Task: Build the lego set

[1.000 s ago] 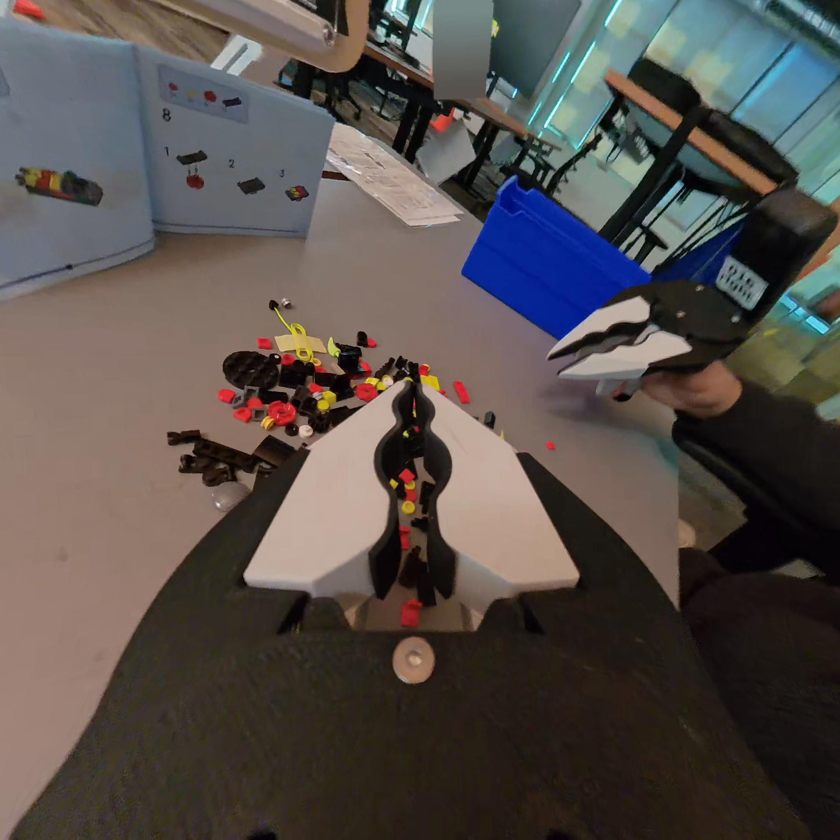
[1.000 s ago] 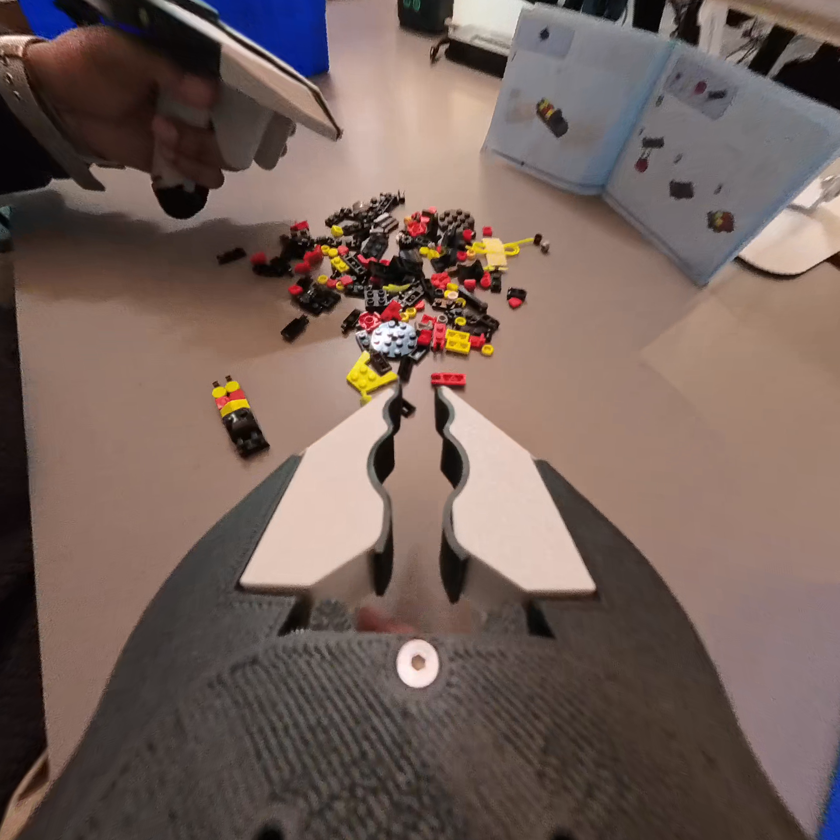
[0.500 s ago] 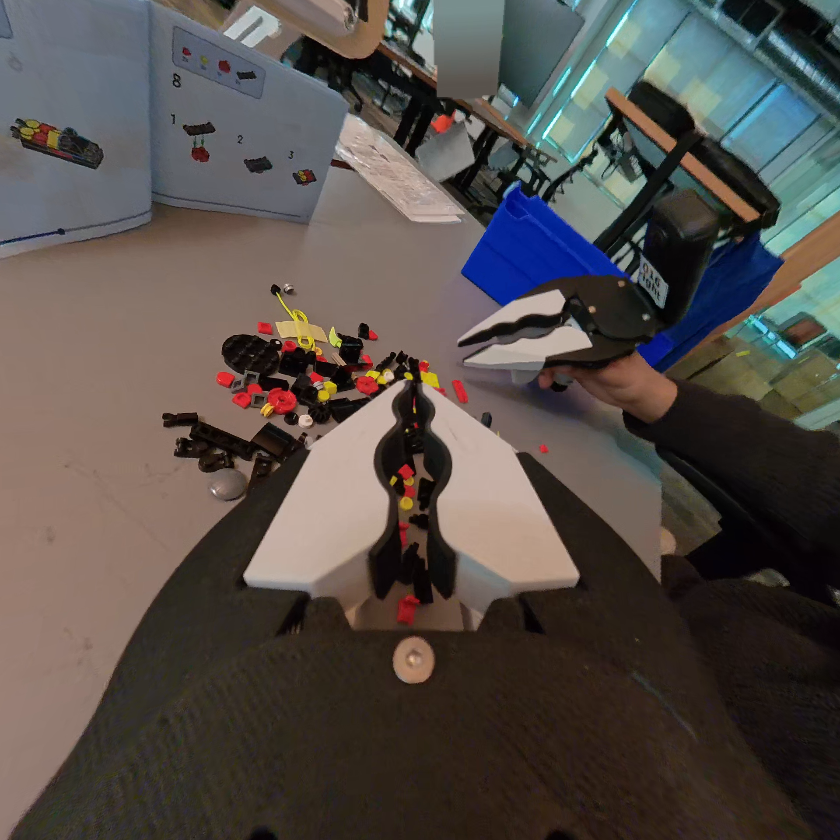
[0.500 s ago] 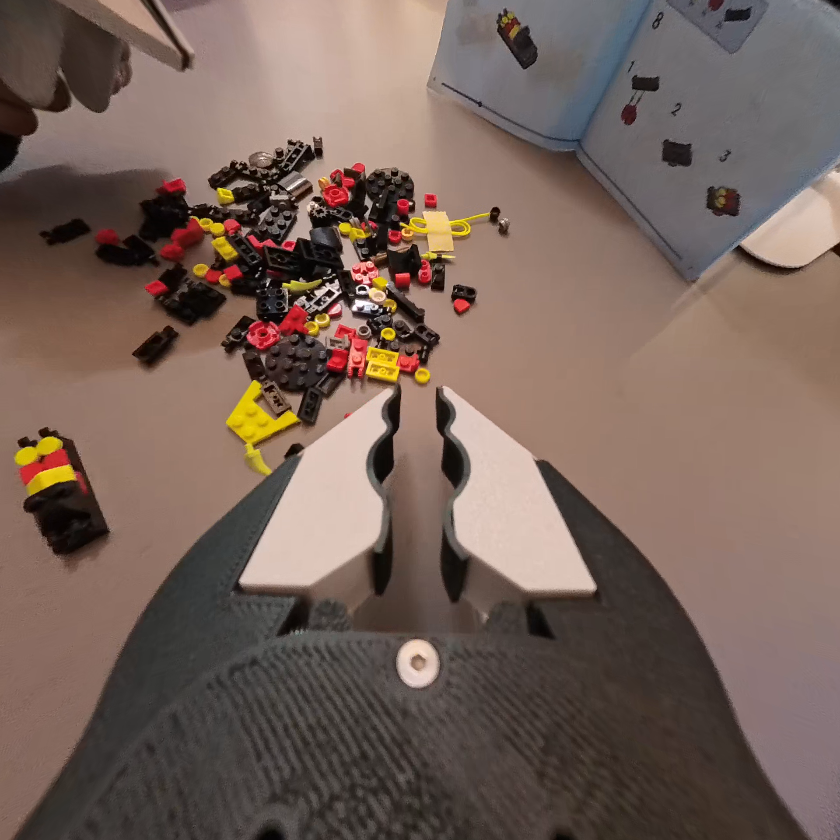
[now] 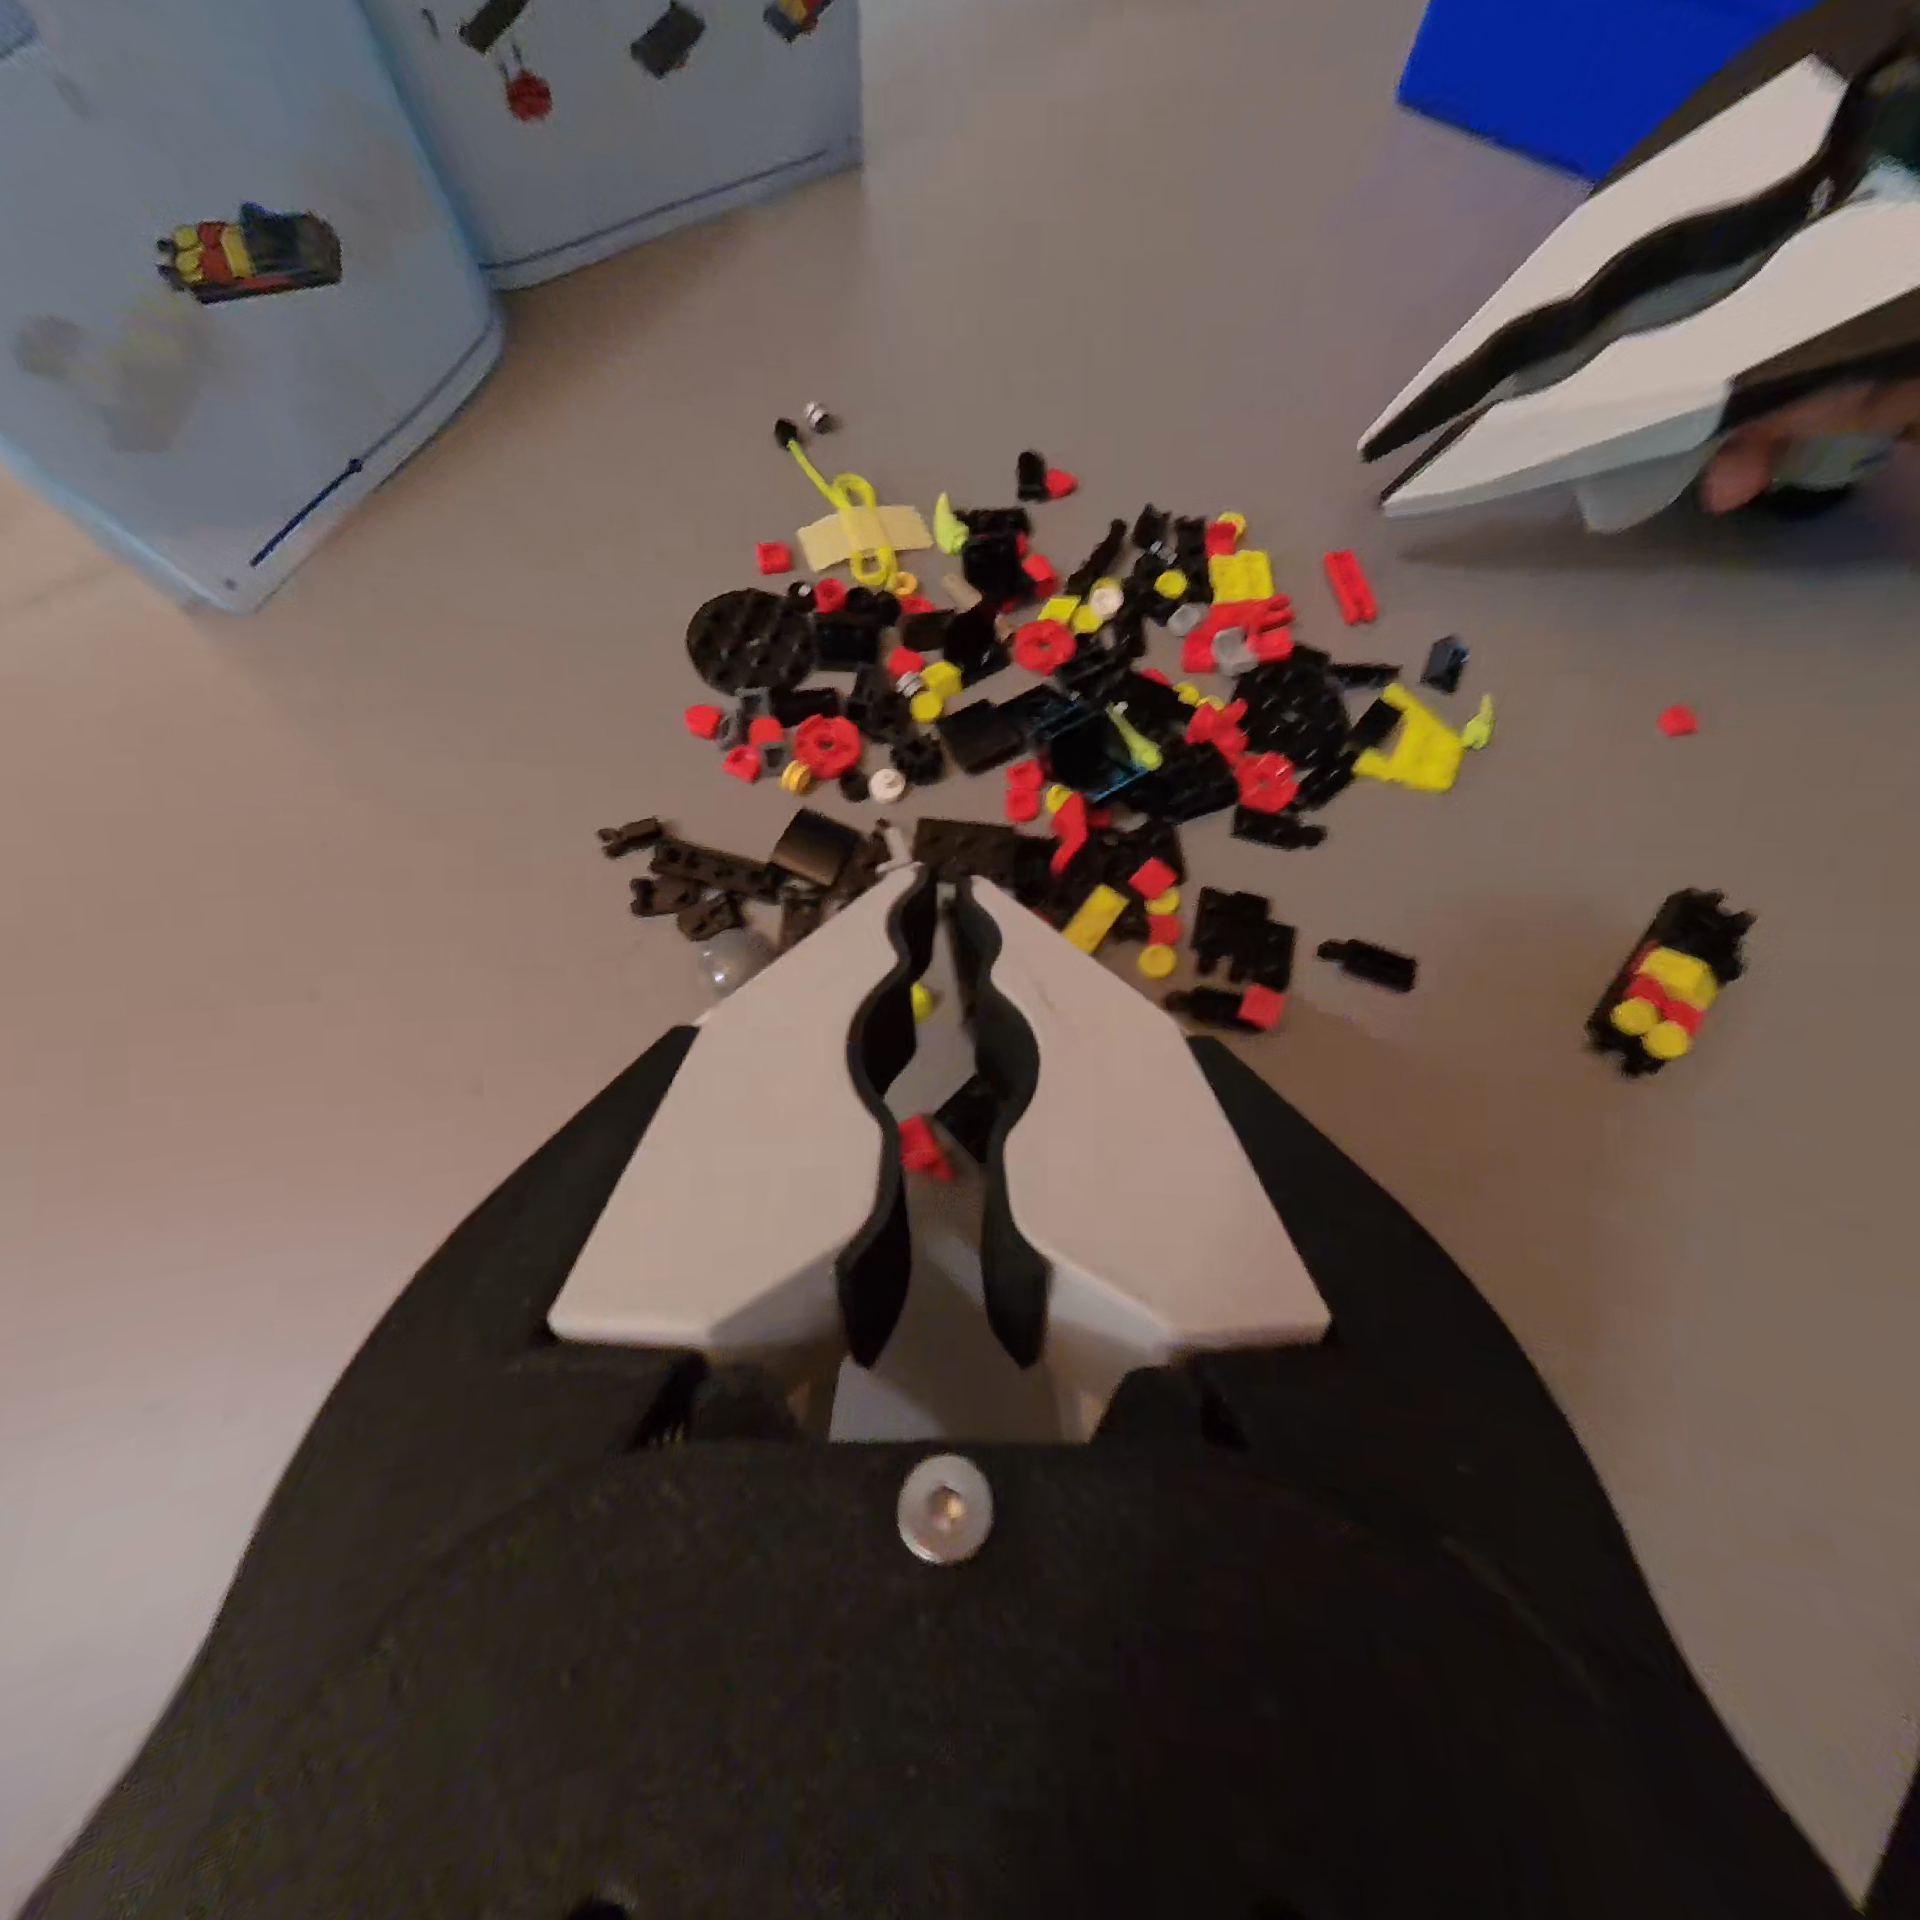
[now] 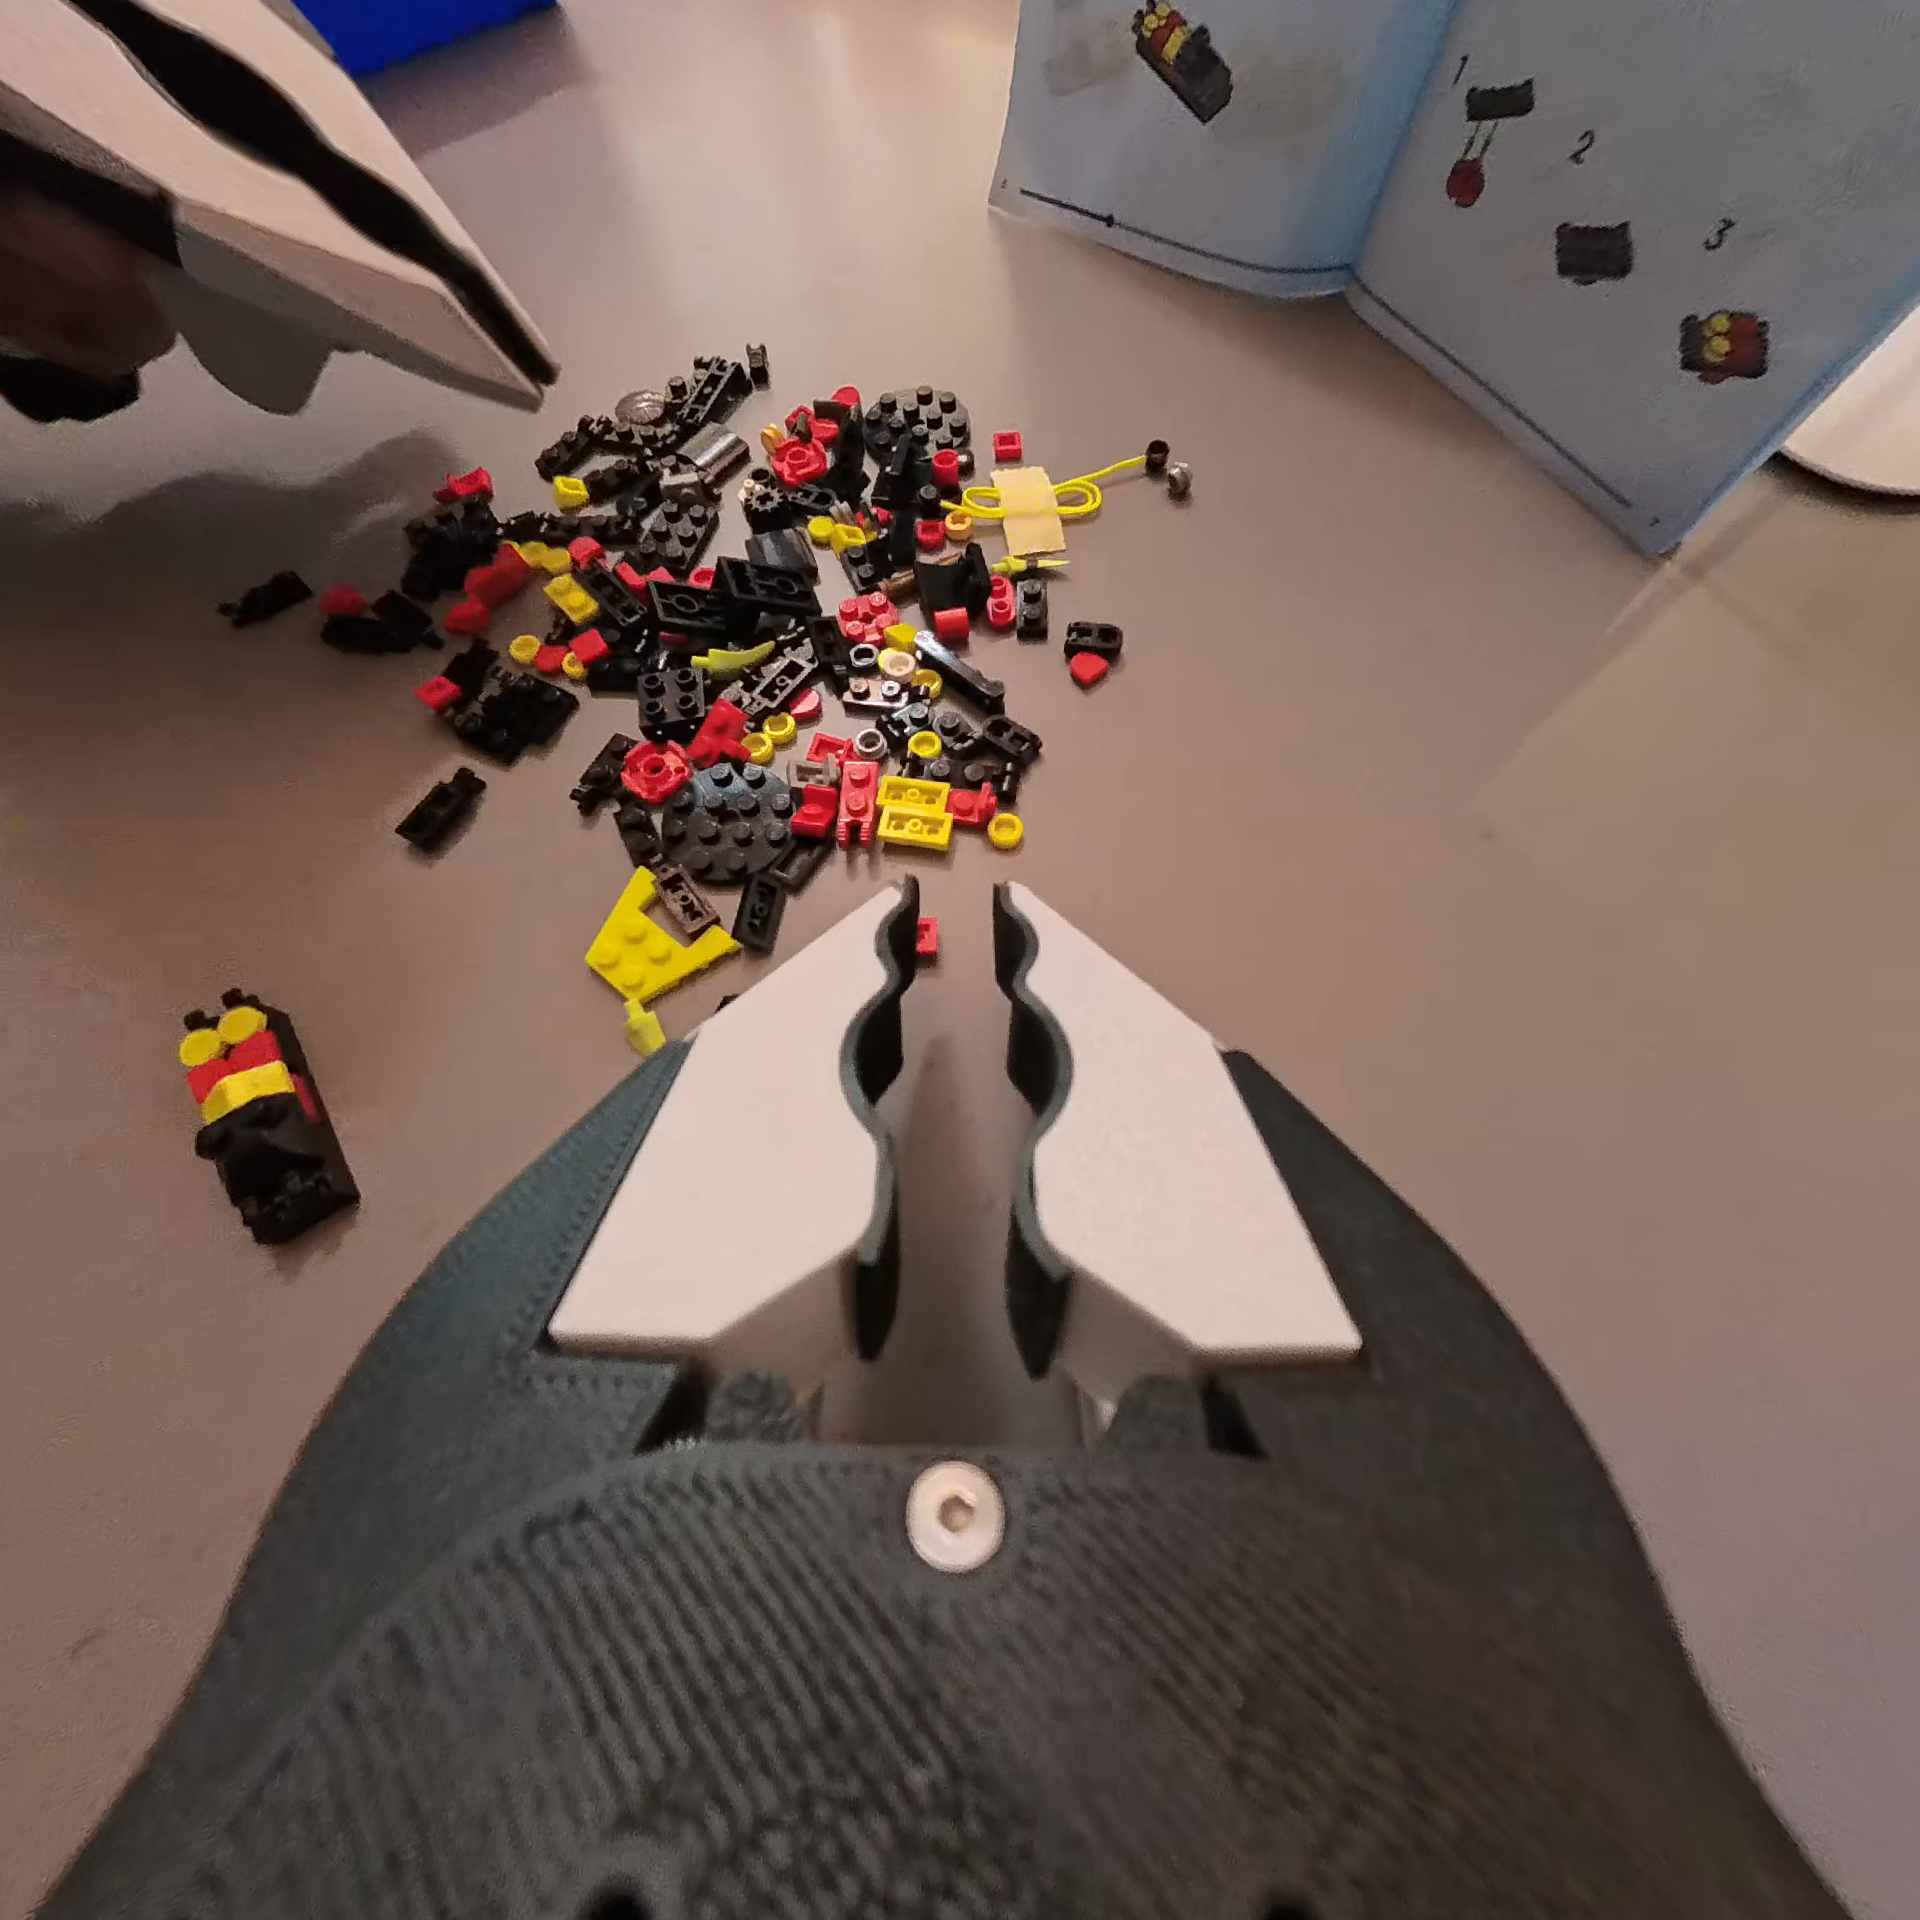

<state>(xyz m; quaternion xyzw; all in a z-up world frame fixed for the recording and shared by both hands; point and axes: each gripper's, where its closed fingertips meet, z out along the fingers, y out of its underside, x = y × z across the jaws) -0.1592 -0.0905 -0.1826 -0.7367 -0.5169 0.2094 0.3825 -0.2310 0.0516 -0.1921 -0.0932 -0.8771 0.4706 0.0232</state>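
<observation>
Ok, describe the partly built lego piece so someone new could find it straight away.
Start at the big heap of loose black, red and yellow lego bricks on the grey table. The small black assembled block lies alone beside the heap. Unlike loose pieces, it is stacked: red and yellow layers with round yellow studs.

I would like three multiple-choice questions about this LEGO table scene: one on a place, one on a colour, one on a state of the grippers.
1. Where is the small built assembly?
A. inside the pile of loose pieces
B. apart from the pile, alone on the table
C. on the instruction booklet

2. What colour is the wedge-shaped plate at the pile's near edge in the right wrist view?
A. yellow
B. blue
C. white

3. How is the right gripper?
A. shut on a brick
B. open and empty
C. holding the booklet

Answers:
1 B, bare table separates it from the pile.
2 A, it is plainly yellow.
3 B, a gap shows between the fingers and nothing is held.
</observation>
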